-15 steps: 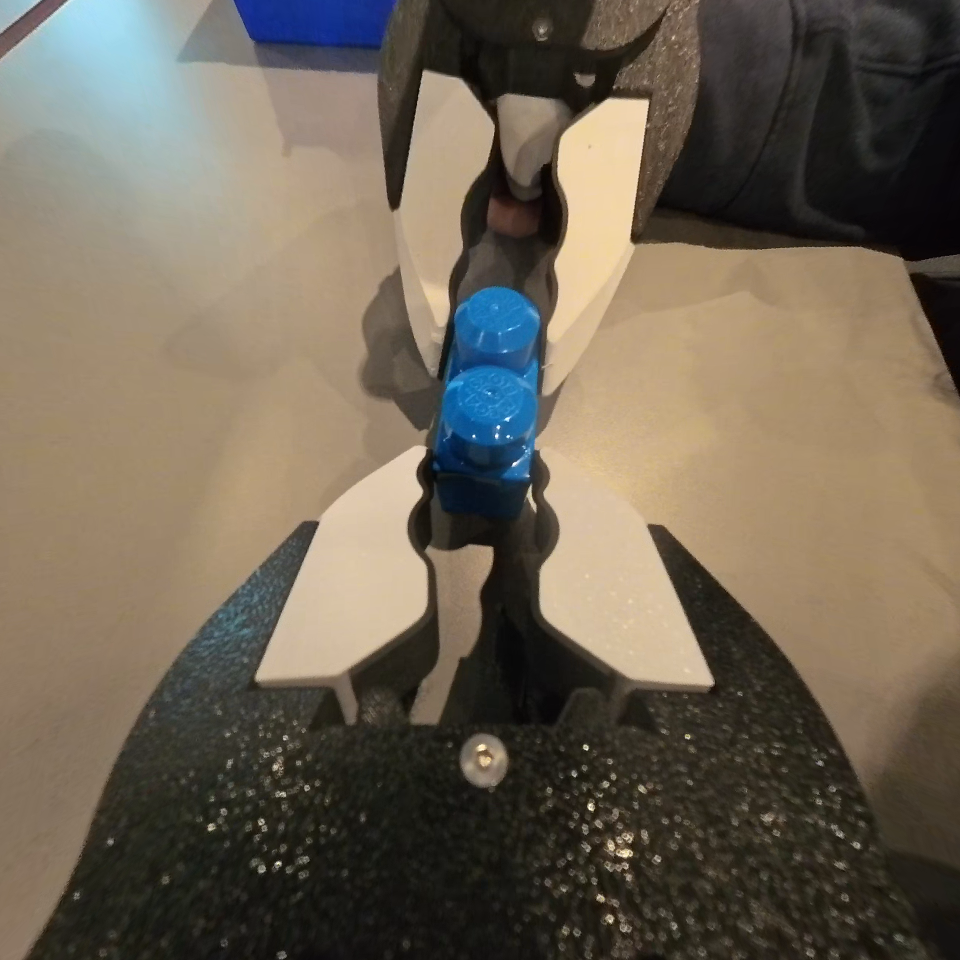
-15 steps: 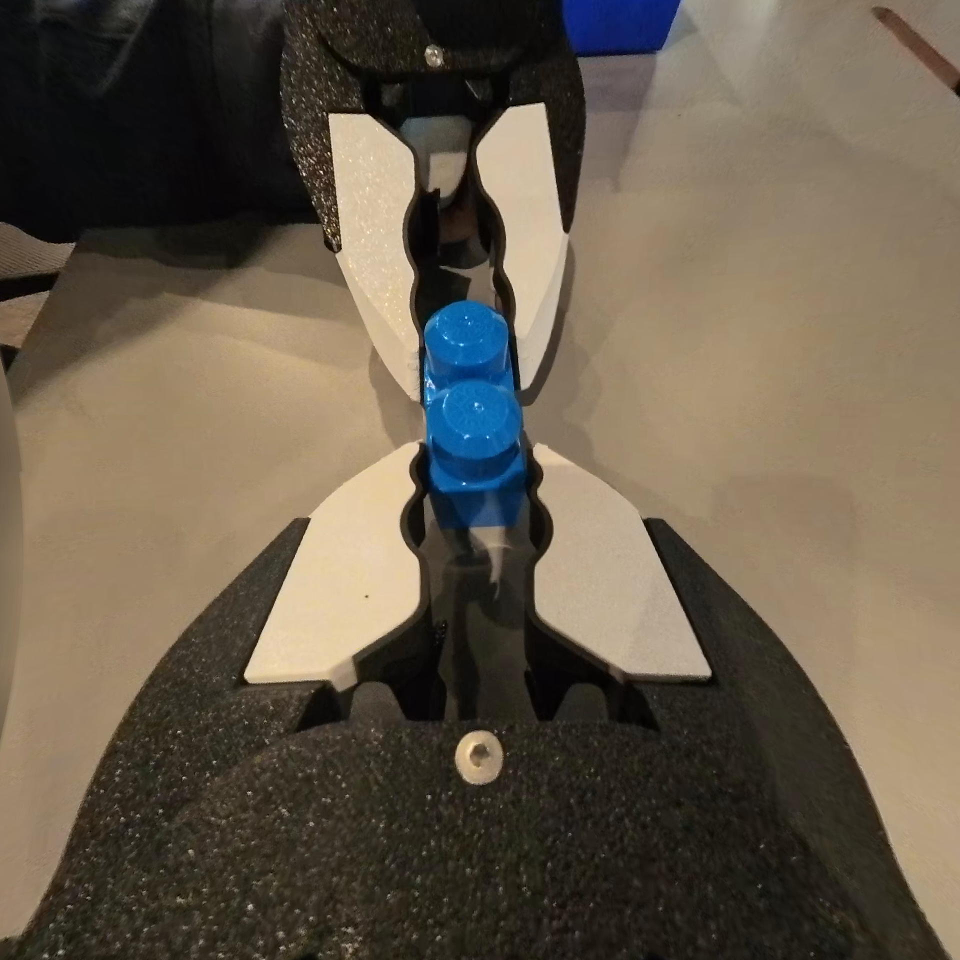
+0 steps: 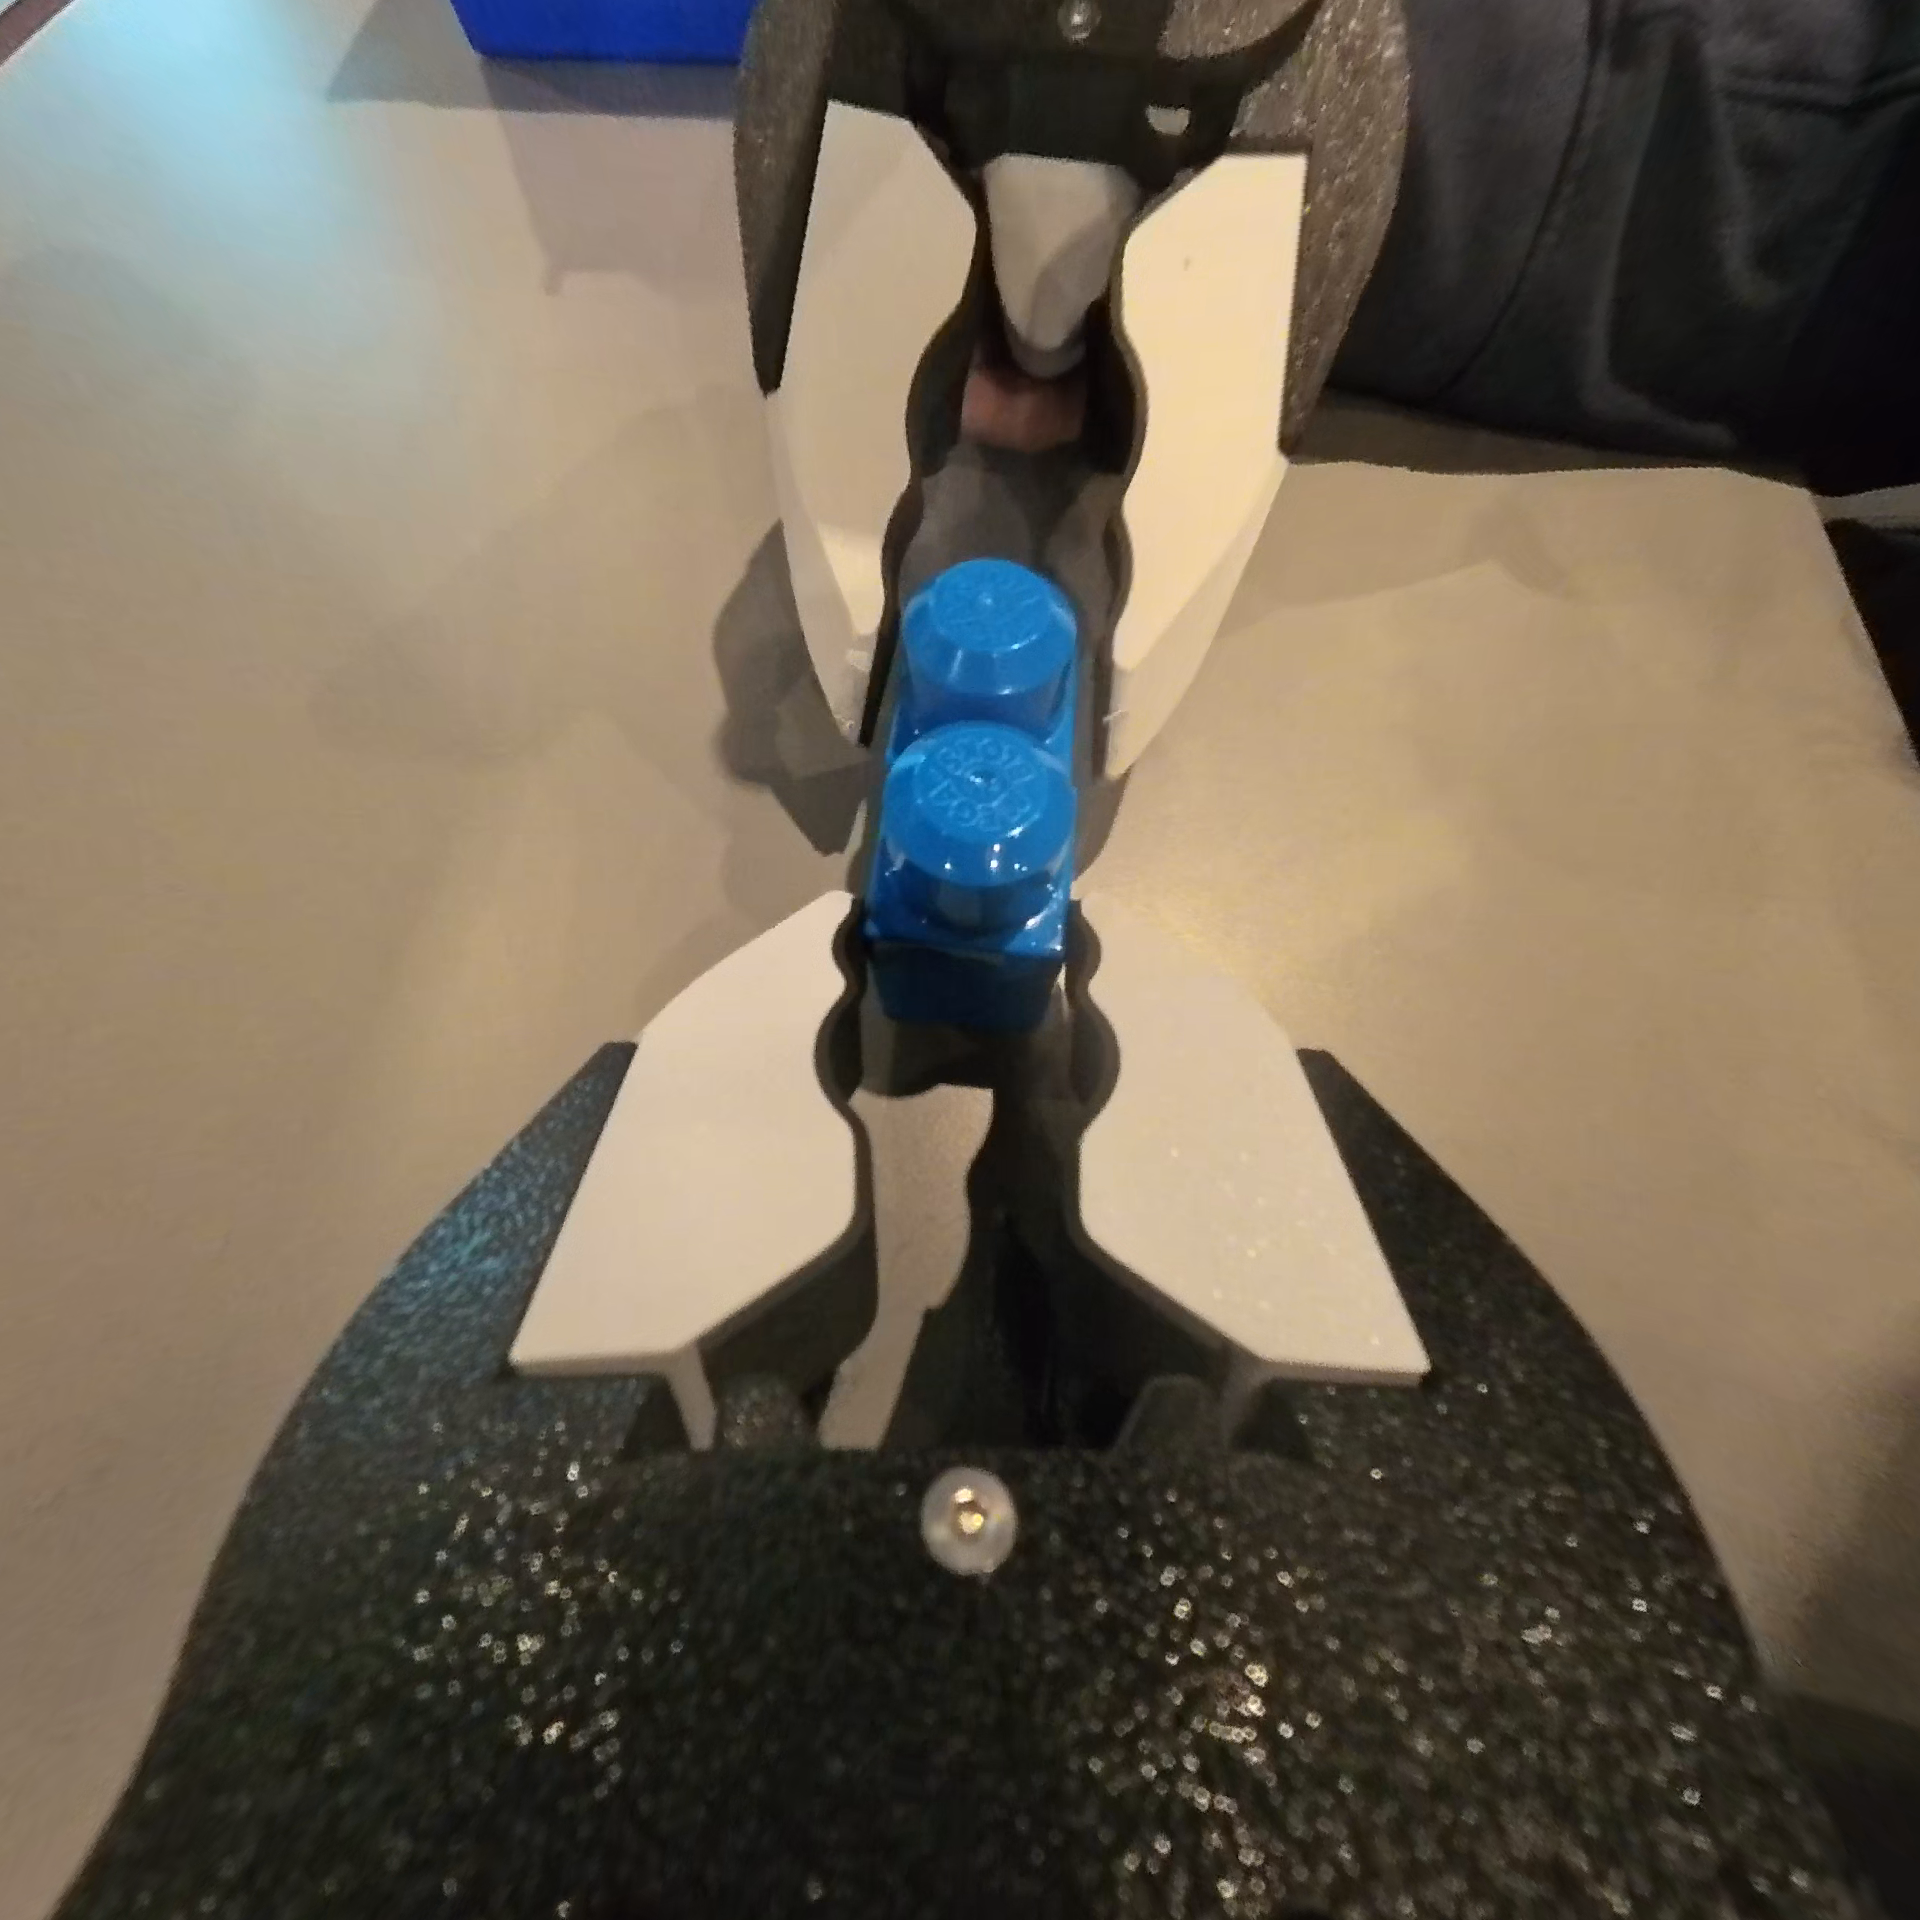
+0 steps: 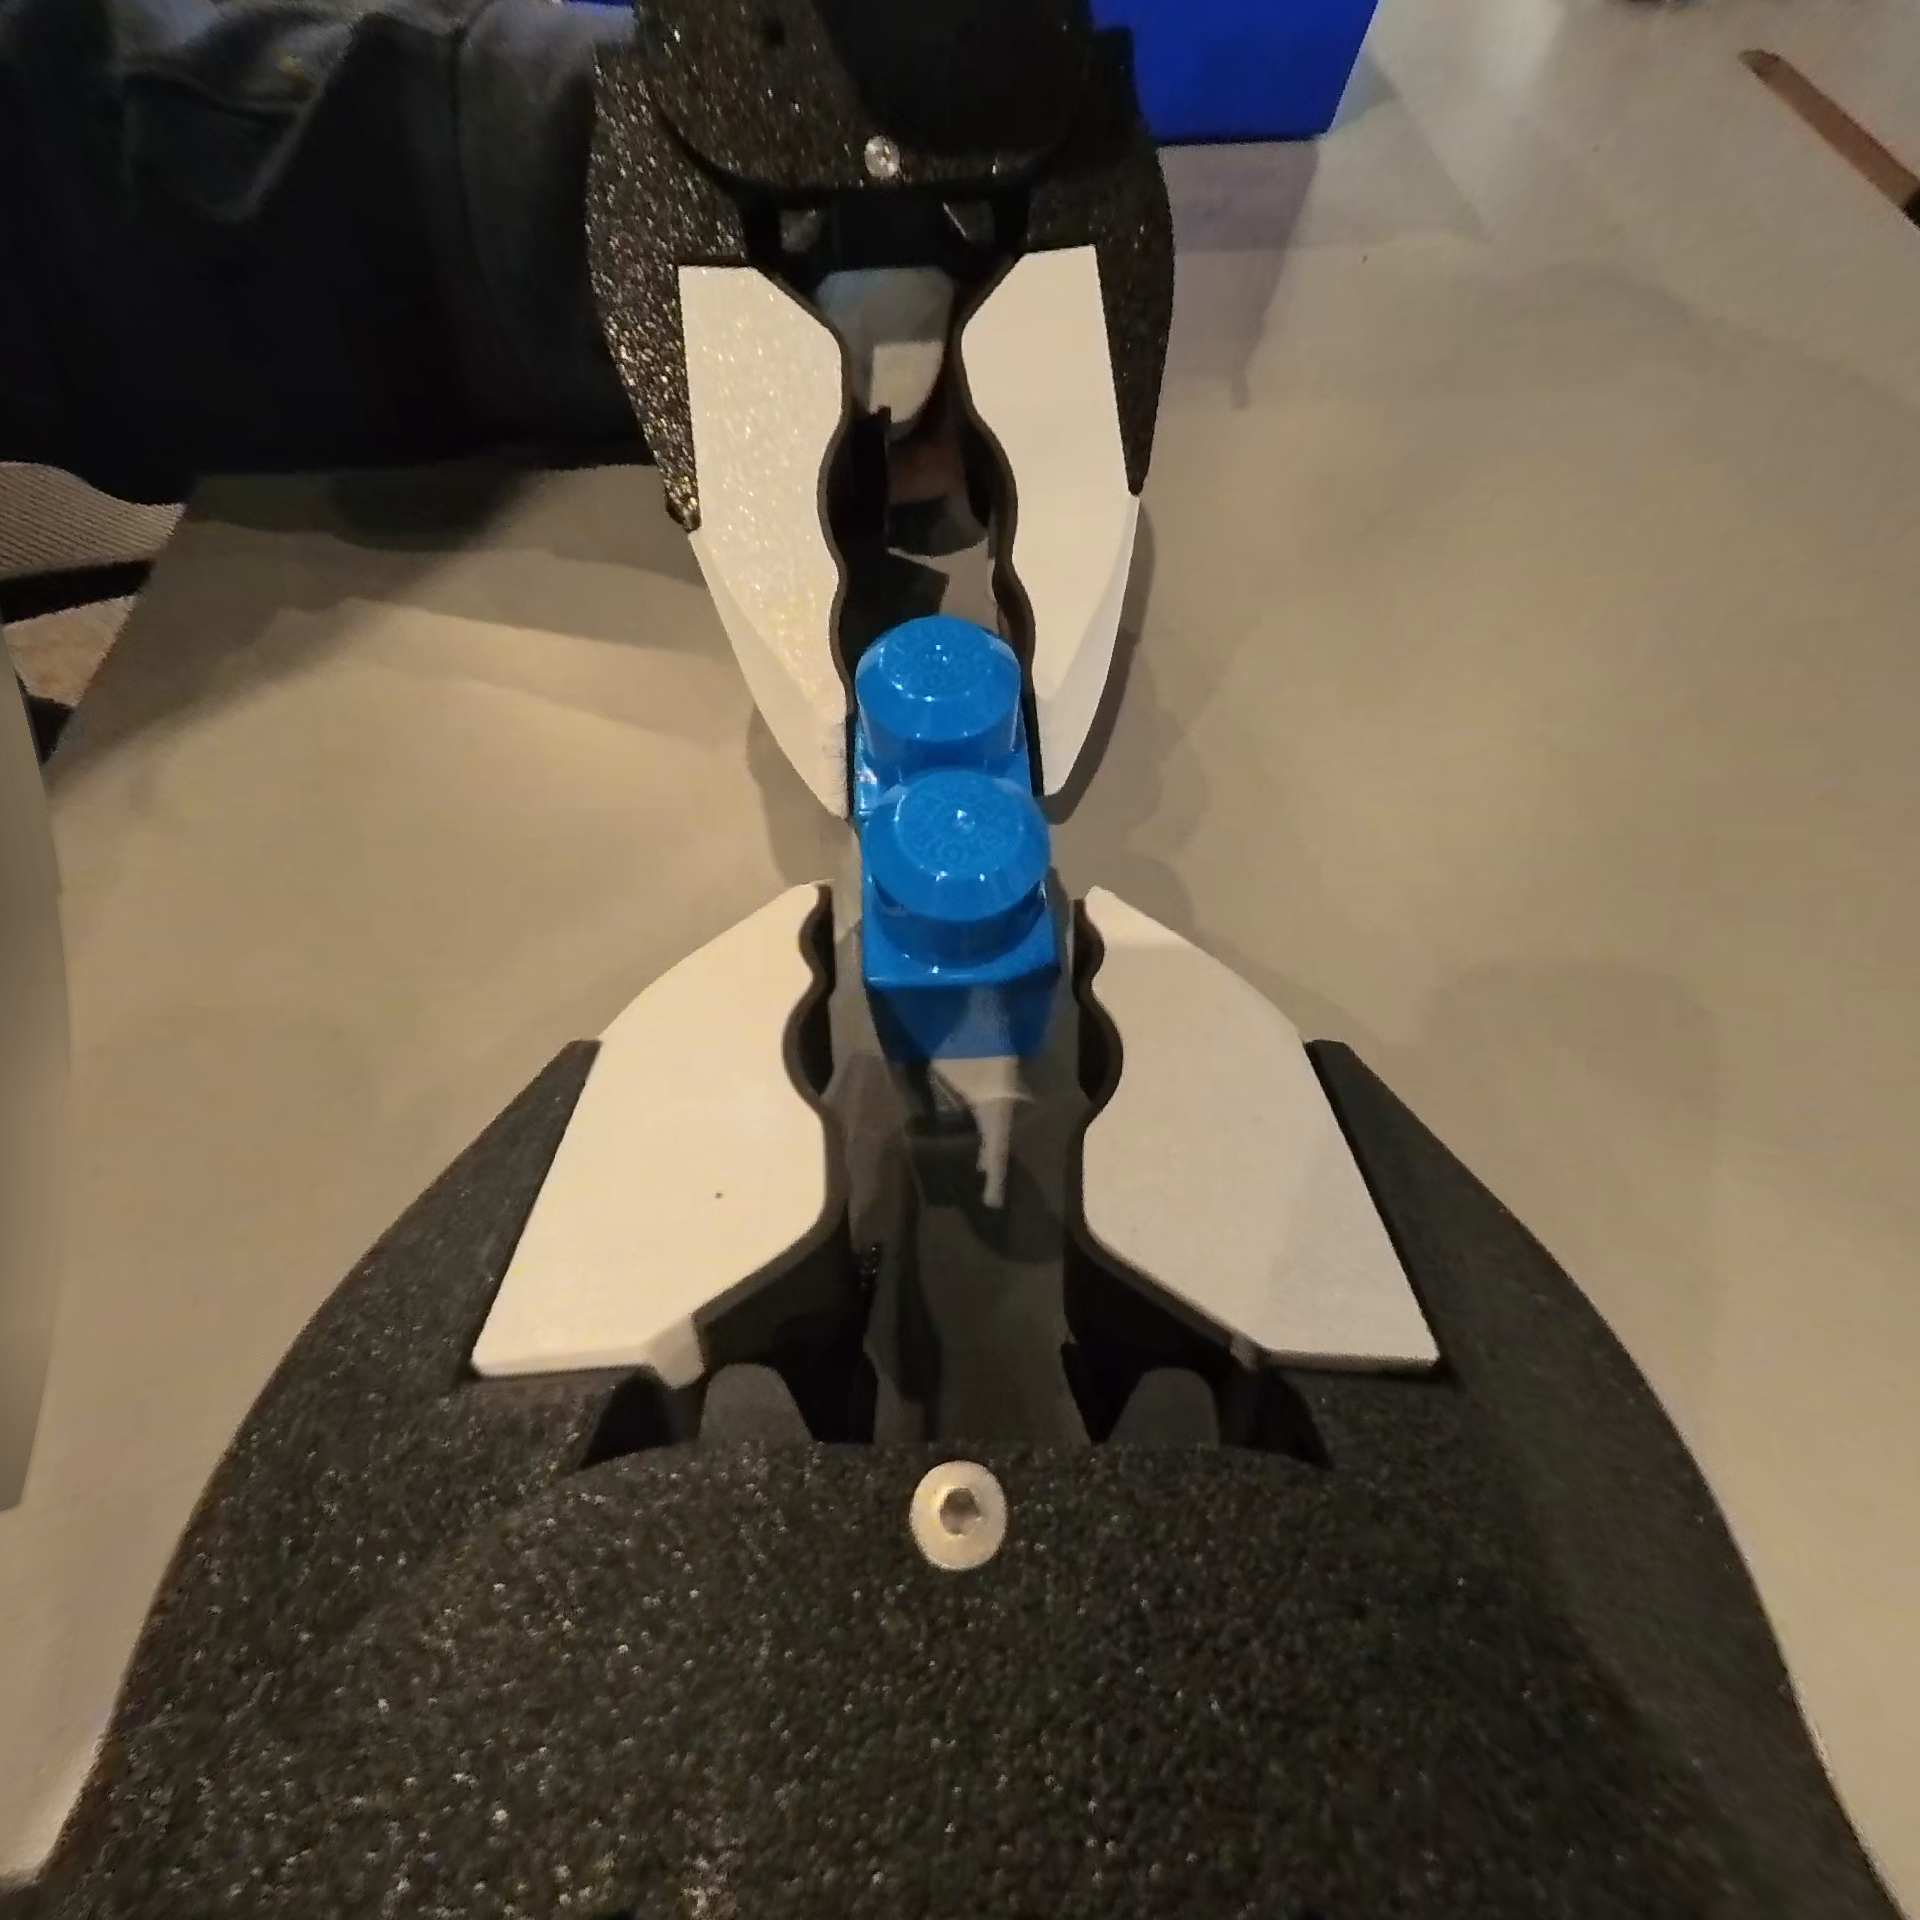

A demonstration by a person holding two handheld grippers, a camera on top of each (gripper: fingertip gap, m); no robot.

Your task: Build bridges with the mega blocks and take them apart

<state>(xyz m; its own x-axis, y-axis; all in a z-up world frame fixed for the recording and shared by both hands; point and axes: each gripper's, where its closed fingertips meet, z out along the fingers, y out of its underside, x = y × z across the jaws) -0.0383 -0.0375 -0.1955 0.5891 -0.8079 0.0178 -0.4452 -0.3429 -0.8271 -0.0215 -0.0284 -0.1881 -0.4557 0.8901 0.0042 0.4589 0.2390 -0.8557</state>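
A blue two-stud mega block (image 3: pixel 977 831) lies lengthwise between my two grippers, which face each other low over the grey table (image 3: pixel 312 727). My left gripper (image 3: pixel 961 925) is shut on its near end. In the left wrist view my right gripper (image 3: pixel 987 748) stands around the far end, with a small gap on one side. In the right wrist view the block (image 4: pixel 956 862) sits between my right gripper's (image 4: pixel 956 899) fingers, slightly parted with thin gaps on both sides. My left gripper (image 4: pixel 940 816) clamps the far end. I cannot tell whether the block touches the table.
A blue bin (image 3: pixel 592 26) stands at the table's back edge and also shows in the right wrist view (image 4: pixel 1247 62). A person's dark sleeve (image 3: pixel 1662 208) lies behind the right gripper. The table's edge (image 3: pixel 1870 675) runs close by on that side. The tips of both grippers are at nearly the same place.
My right gripper's fingers have parted a little from the block's sides. The left gripper still clamps the block. Both grippers and the block have hardly shifted.
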